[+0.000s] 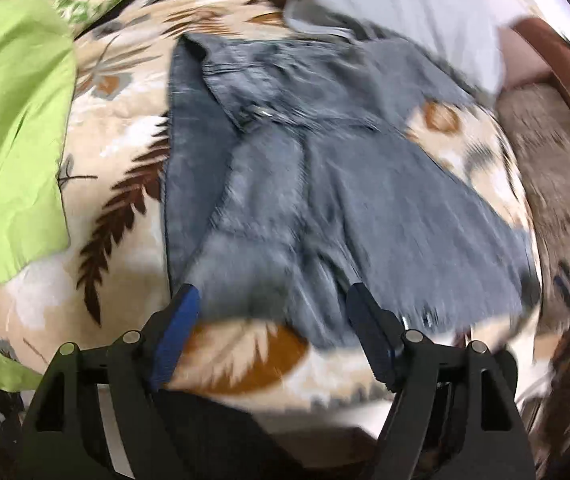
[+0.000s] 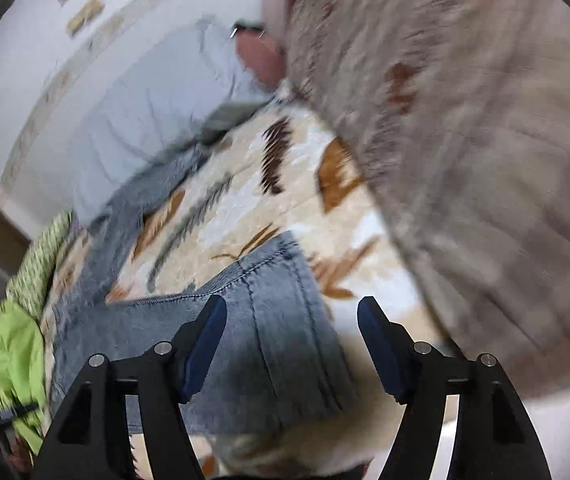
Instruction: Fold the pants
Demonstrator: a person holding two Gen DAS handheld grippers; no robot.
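Presently: jeans (image 1: 325,184), grey-blue denim, spread on the leaf-print blanket (image 1: 125,208). My left claw (image 1: 273,304), fingers apart, hovers at the jeans' near edge, gripping nothing. My right claw (image 2: 291,316), fingers apart, hangs over a stitched hem of the jeans (image 2: 269,320). Green cloth (image 1: 13,120) lies beside the blanket; white pillow (image 1: 397,12) beyond the jeans.
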